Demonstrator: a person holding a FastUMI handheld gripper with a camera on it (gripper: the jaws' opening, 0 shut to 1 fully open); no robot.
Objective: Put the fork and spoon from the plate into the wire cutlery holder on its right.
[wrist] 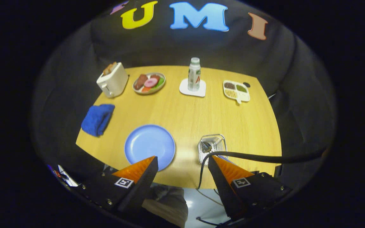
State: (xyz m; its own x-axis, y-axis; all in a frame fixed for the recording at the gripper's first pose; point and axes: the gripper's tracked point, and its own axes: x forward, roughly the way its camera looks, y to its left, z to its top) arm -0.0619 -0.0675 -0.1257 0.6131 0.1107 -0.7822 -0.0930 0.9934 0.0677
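As we looked along the tool from above the near edge, we recorded a wooden table (185,117) as the largest item in the booth. We took the blue plate (150,146) as our landmark. It lay flat on the table near the front edge, and its face was bare. Neither the fork nor the spoon lay on it.

The gripper (182,161) hung above the near edge of the table with its fingers spread wide and nothing between them. One fingertip (144,164) overlapped the near rim of the plate in our sightline; the other sat to the right of the plate, in front of the wire cutlery holder (212,148). A black cable (265,156) crossed in front of the holder's near side.

The holder stood to the right of the plate, apart from it. We saw at least one metal utensil (206,146) inside its left part; we could not tell fork from spoon at that size.

To the left of the plate and a little farther back lay a folded blue cloth (97,119). Beyond the plate to the left stood a white toaster (112,80) with bread in it. Directly beyond the plate sat a dish of food (149,83). Beyond and to the right, a bottle (194,74) stood upright on a white coaster (192,89). Farthest to the right was a white divided tray (236,91).
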